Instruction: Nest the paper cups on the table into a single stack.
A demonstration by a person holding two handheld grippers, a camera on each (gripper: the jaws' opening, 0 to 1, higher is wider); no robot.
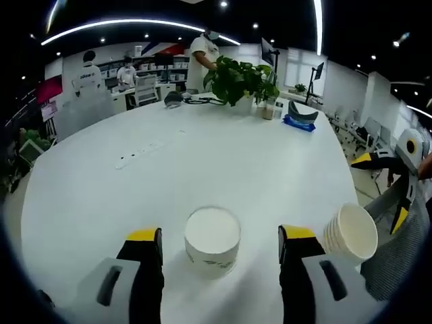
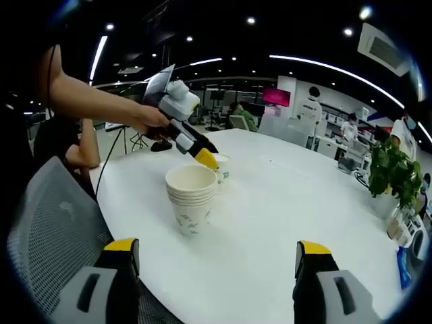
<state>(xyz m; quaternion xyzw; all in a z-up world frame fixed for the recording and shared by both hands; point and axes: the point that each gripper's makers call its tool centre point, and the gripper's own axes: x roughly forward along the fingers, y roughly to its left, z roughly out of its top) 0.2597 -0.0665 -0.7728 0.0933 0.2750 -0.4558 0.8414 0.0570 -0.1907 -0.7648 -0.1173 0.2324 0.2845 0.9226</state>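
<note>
A single white paper cup stands upright on the white table, between the jaws of my left gripper, which is open around it without touching. A stack of several nested cups stands to its right near the table's edge. My right gripper comes in from the right, open, behind that stack. In the right gripper view the stack stands ahead of my open right gripper, well beyond its jaw tips. Past it, a hand holds the left gripper at the single cup.
A potted plant and a blue object stand at the table's far side, with a socket strip set into the top. A grey mesh chair is by the table edge. People stand at desks behind.
</note>
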